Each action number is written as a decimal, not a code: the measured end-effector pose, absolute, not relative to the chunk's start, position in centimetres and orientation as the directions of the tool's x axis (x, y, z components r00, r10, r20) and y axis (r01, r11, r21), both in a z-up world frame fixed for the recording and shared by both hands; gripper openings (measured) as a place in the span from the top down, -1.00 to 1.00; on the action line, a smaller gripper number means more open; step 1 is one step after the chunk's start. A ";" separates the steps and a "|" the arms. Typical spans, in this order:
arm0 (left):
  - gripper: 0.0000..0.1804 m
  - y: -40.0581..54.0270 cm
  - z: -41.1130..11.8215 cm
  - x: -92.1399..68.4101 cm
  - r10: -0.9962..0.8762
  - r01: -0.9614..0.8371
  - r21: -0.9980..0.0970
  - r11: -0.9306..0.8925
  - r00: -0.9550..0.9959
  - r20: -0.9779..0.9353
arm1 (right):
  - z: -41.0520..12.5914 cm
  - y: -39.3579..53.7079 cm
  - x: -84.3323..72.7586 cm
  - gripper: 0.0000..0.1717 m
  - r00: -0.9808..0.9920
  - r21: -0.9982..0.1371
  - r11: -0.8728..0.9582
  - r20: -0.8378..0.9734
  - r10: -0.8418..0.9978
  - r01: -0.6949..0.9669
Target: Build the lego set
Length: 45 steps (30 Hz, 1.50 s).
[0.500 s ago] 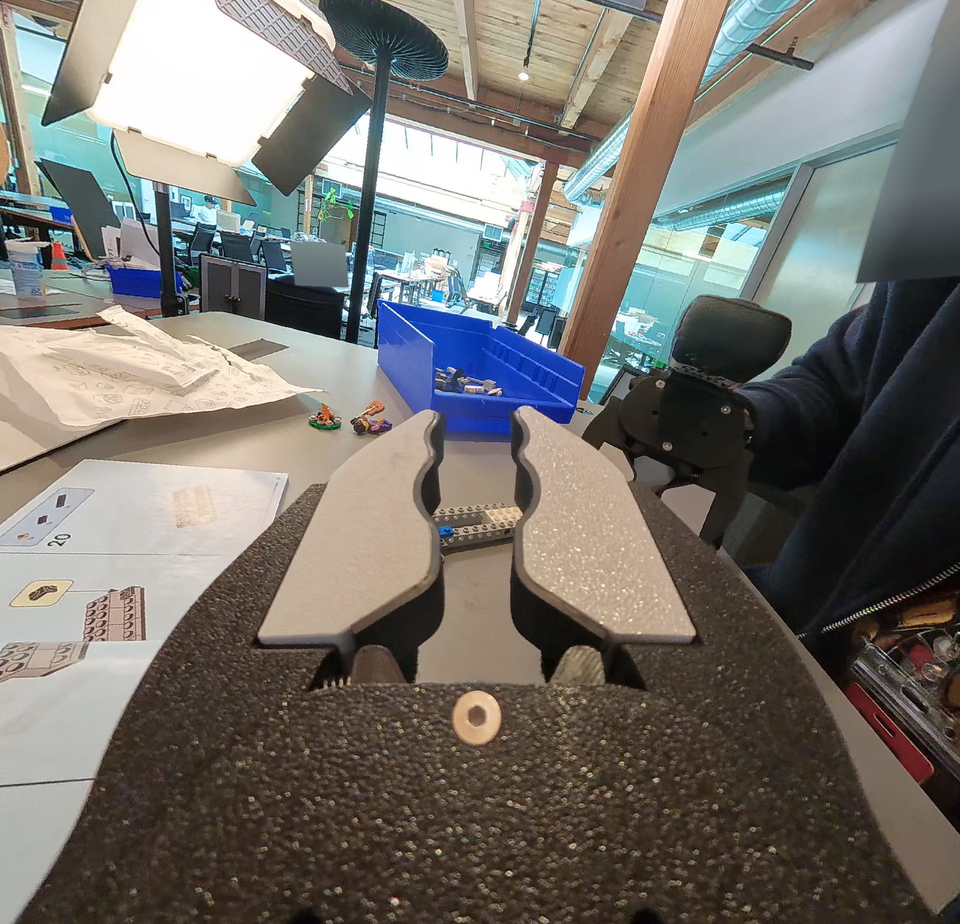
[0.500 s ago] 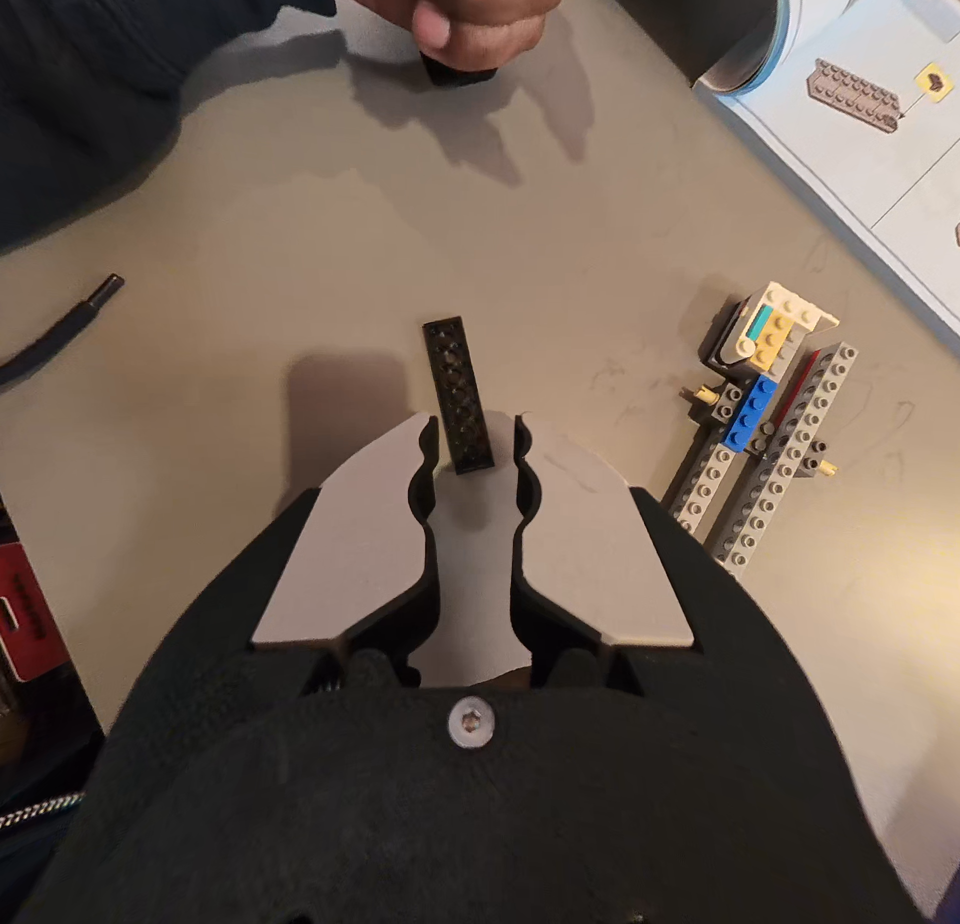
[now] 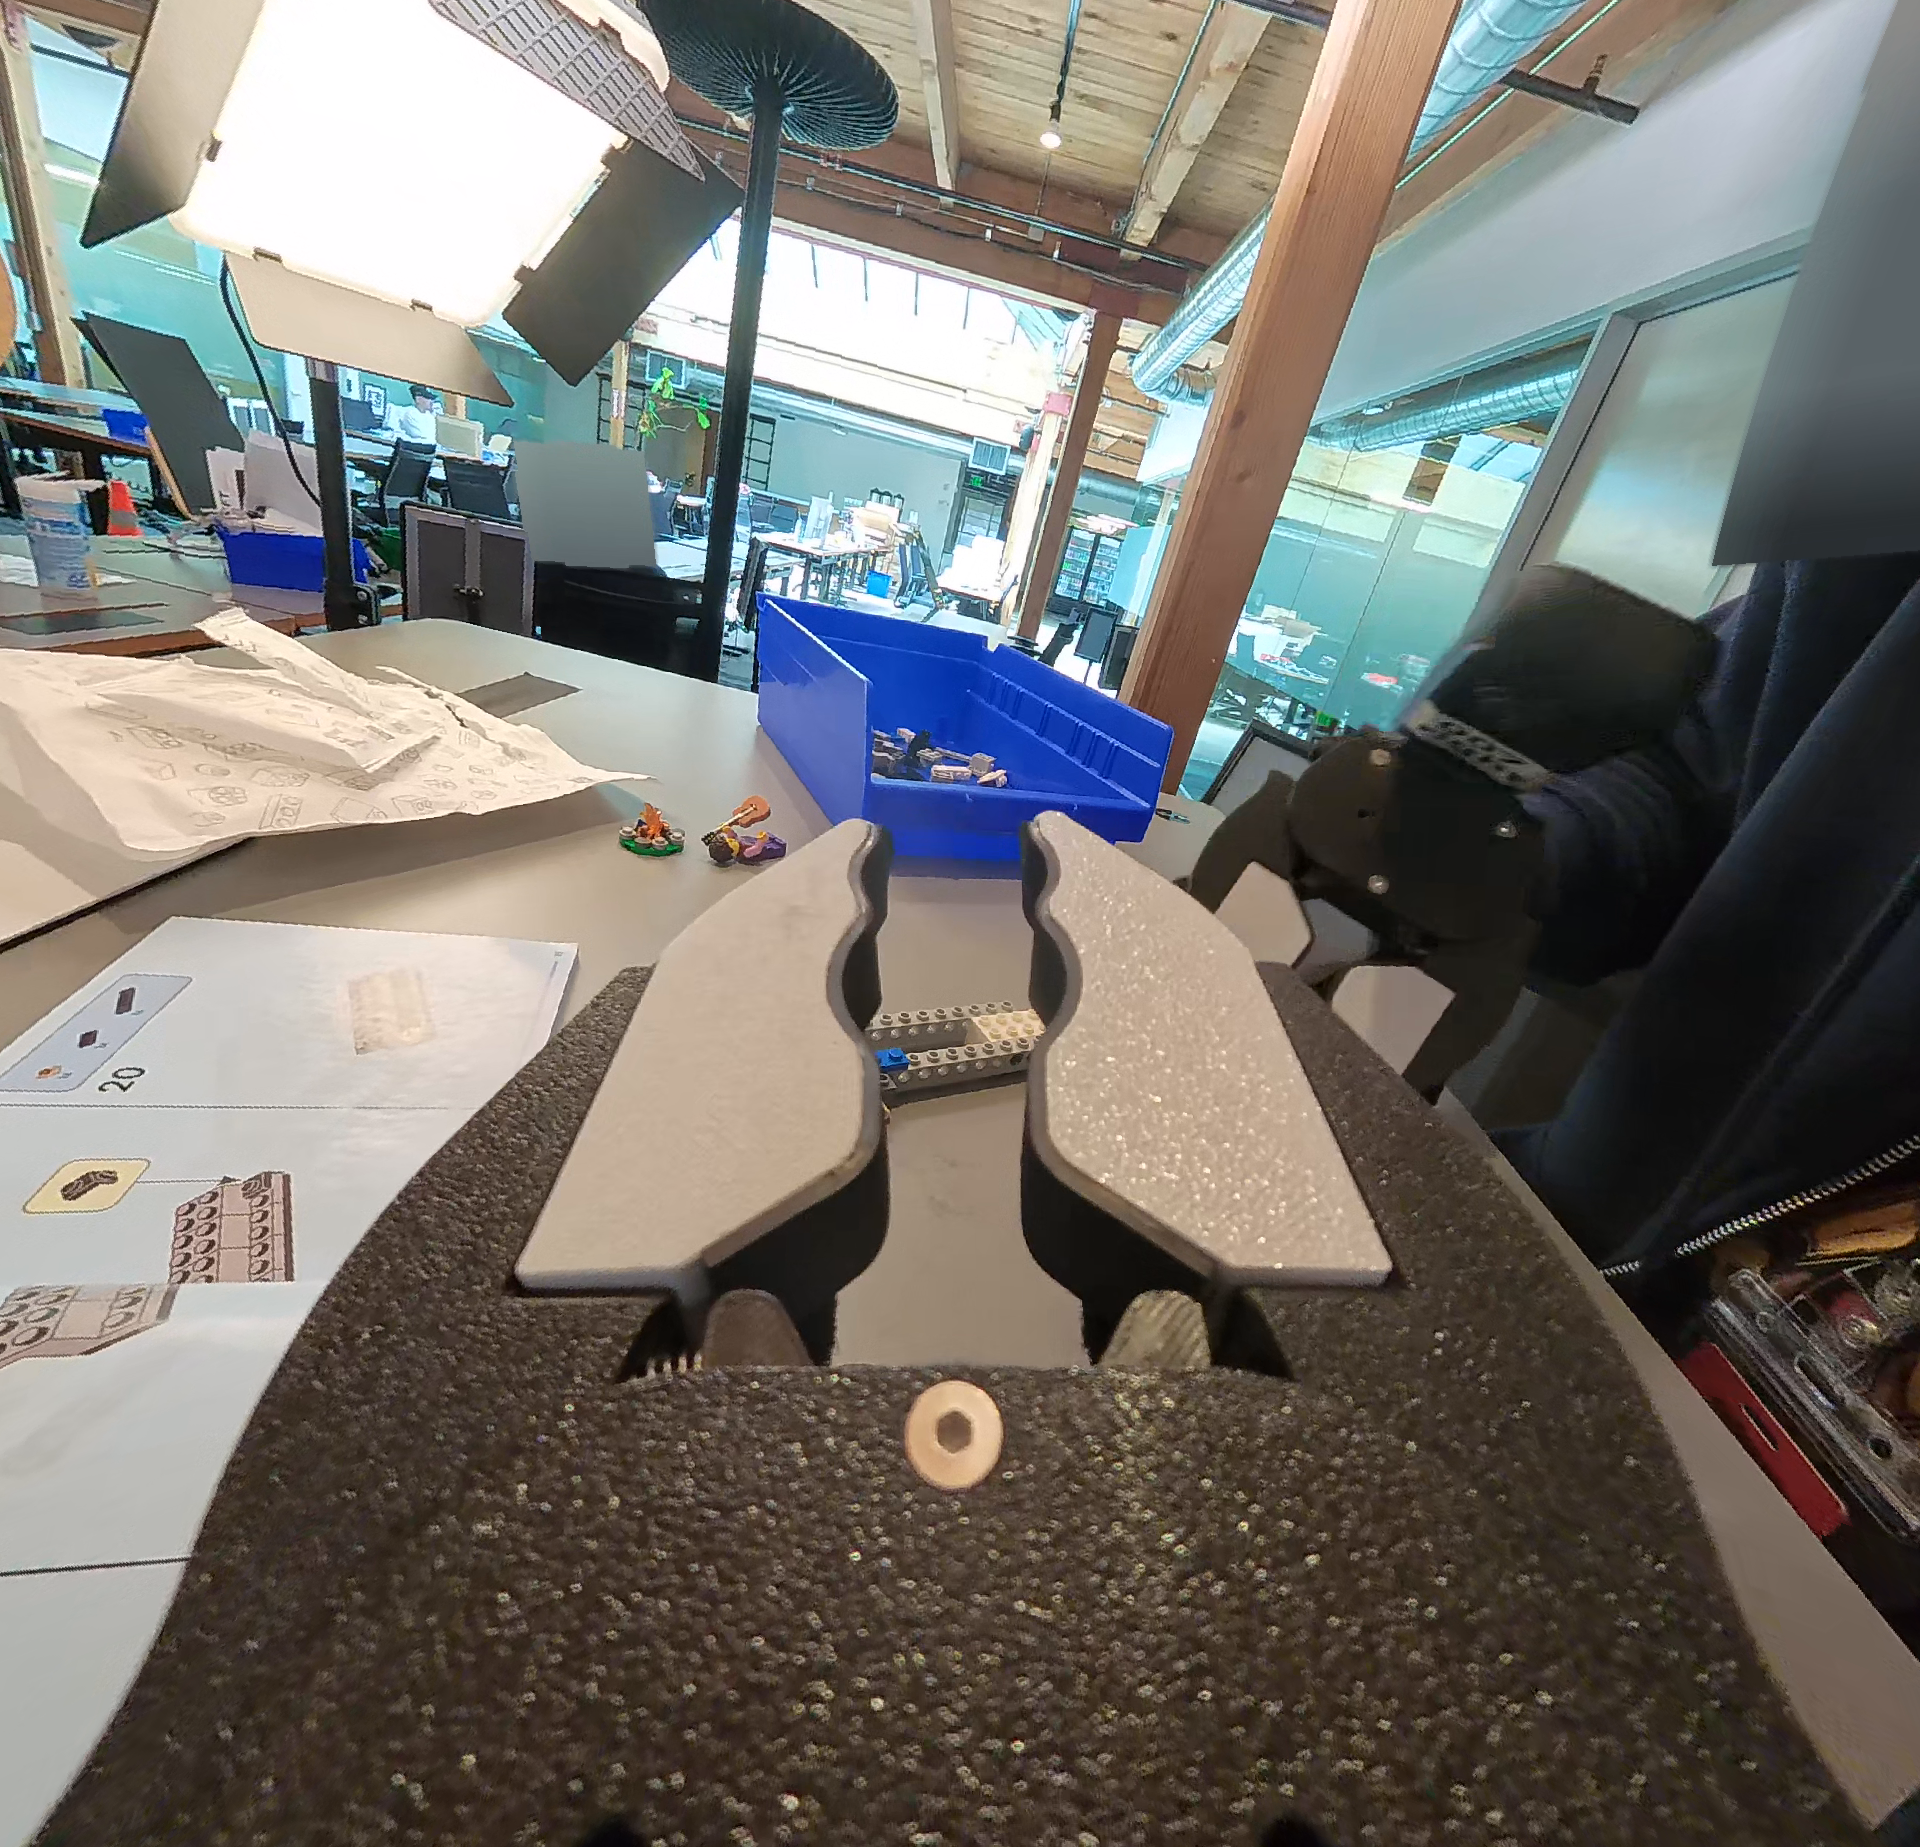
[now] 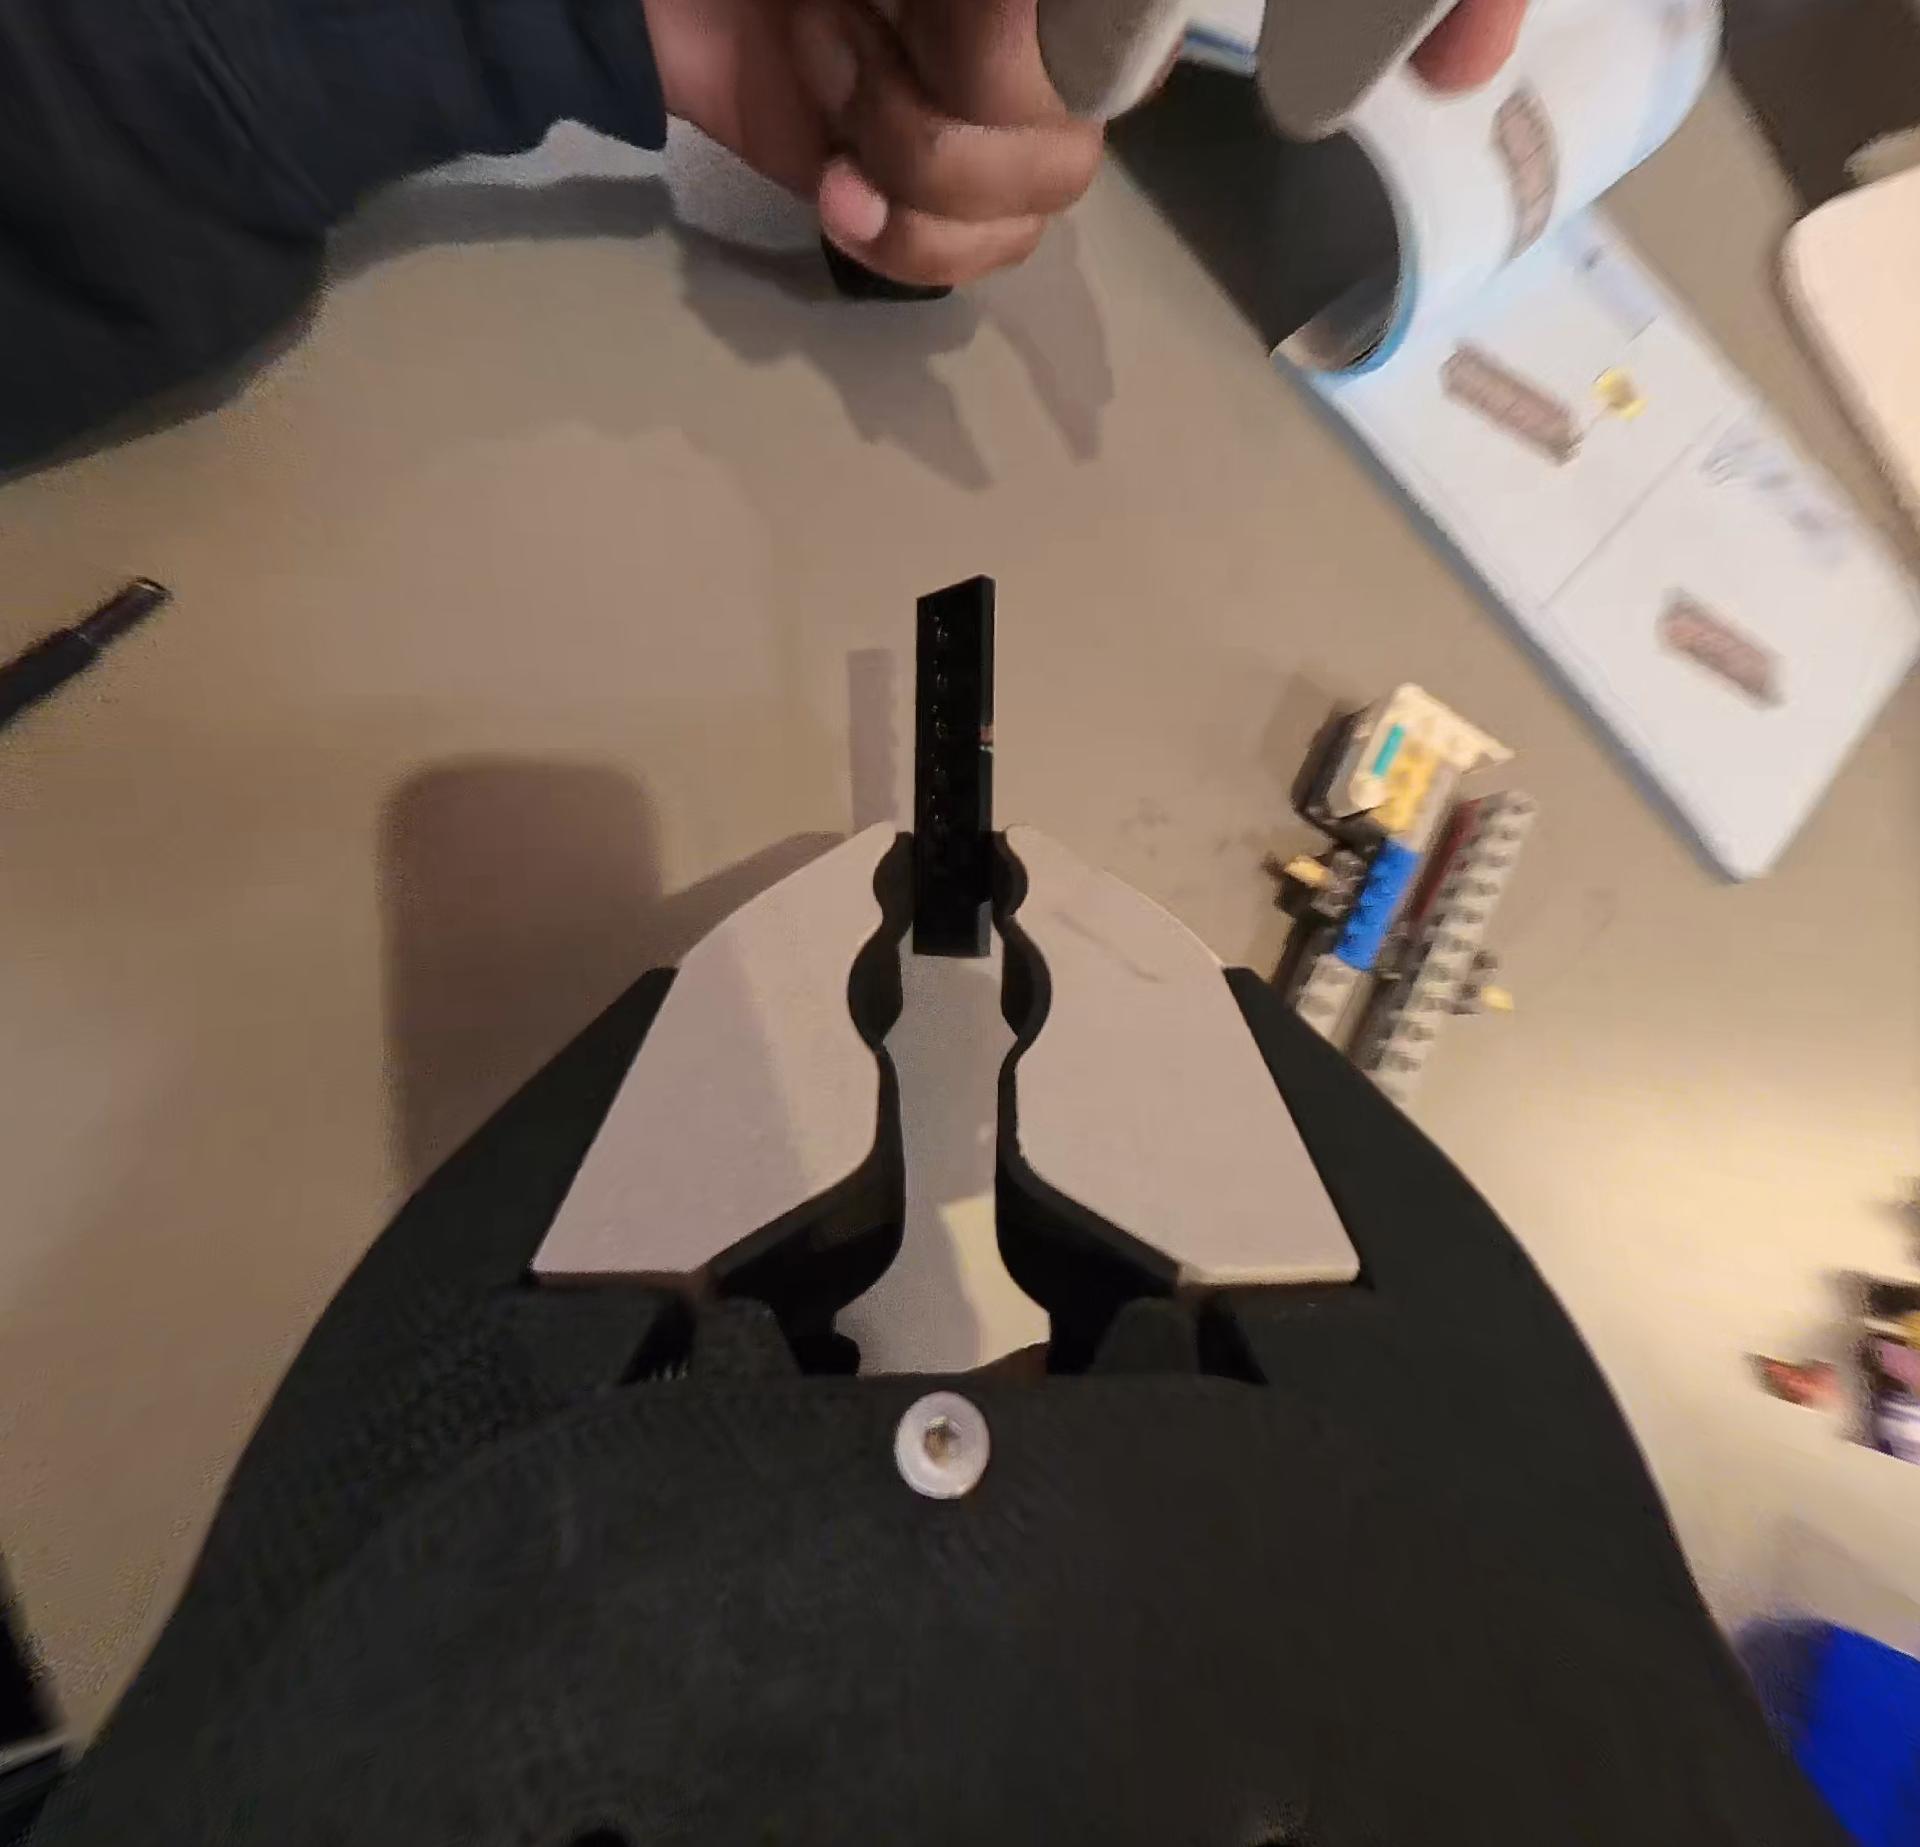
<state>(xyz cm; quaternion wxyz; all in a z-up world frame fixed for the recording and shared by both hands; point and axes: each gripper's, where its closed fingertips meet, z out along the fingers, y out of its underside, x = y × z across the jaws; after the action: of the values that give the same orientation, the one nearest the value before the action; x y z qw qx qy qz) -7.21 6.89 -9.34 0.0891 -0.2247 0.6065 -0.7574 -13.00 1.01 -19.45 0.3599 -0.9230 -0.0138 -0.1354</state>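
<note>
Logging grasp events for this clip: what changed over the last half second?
The right gripper closed on the black plate, which had lain loose and slanted between its open fingers; the plate now sticks out straight, apparently raised above its shadow. The left gripper stayed open above the grey brick assembly.

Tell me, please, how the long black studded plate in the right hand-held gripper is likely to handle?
The black plate looks thin and rigid, so probably stiff and light. The right hand-held gripper pinches only its near end, so it may pivot if bumped. Its smooth edges could slip.
</note>
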 end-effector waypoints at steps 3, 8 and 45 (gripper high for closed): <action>0.73 6.9 -9.3 -7.2 -0.408 -0.137 -0.959 -0.248 -0.883 0.231 | -19.1 0.4 -12.6 0.84 0.886 -0.591 -0.756 0.463 -0.034 0.280; 0.73 6.9 -9.4 -7.2 -0.409 -0.140 -0.959 -0.246 -0.882 0.234 | -19.5 -0.1 -13.3 0.73 0.901 -0.595 -0.764 0.432 -0.039 0.252; 0.73 5.1 -10.3 -7.7 -0.343 -0.189 -0.961 -0.202 -0.905 0.251 | -22.6 -7.7 -1.4 0.61 0.750 -0.593 -0.729 0.294 -0.592 -0.342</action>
<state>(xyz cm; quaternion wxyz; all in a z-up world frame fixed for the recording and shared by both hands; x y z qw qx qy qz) -7.70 5.09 -10.31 0.0516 -0.2115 0.6296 -0.7458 -1.39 -7.65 -22.60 0.2609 -0.8983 0.2600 -0.2394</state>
